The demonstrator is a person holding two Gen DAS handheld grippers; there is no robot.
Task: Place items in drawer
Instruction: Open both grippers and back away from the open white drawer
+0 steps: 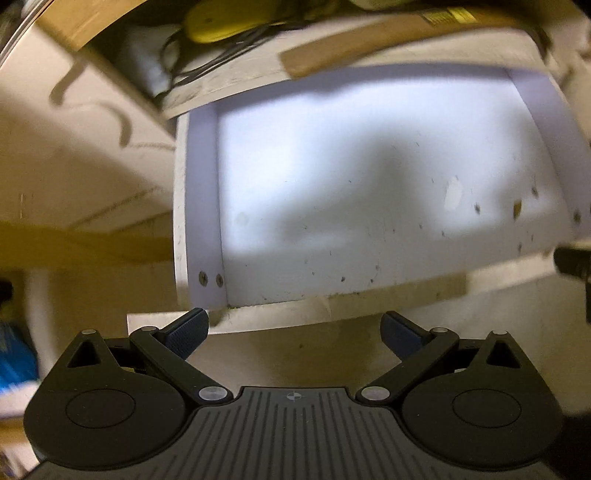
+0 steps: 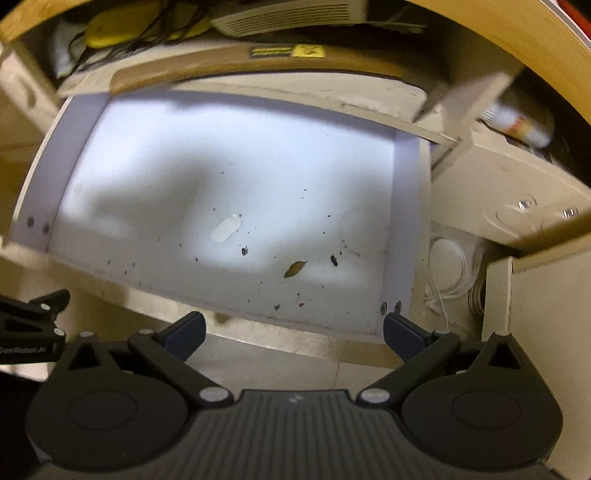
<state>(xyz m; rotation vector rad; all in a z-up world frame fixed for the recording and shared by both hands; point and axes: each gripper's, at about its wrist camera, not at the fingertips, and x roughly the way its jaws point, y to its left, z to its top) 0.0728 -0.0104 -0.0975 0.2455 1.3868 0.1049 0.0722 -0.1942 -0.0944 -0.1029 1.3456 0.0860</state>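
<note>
A white drawer (image 1: 199,206) is pulled open below me; it also shows in the right wrist view (image 2: 402,206). Its floor holds only specks of dirt, a small dry leaf (image 2: 294,268) and a pale scrap (image 2: 226,228). My left gripper (image 1: 294,332) is open and empty, just short of the drawer's front edge. My right gripper (image 2: 293,332) is open and empty, also above the front edge. The left gripper shows at the left edge of the right wrist view (image 2: 33,317). On the shelf above lie a wooden-handled tool (image 2: 229,59) and a yellow object (image 2: 110,26) with black cables.
A second cream drawer (image 2: 517,192) stands open to the right, with a bottle (image 2: 517,122) behind it. White cord (image 2: 450,269) lies between that drawer and the first. A white vented box (image 2: 295,14) sits on the upper shelf. A blue object (image 1: 14,354) lies at far left.
</note>
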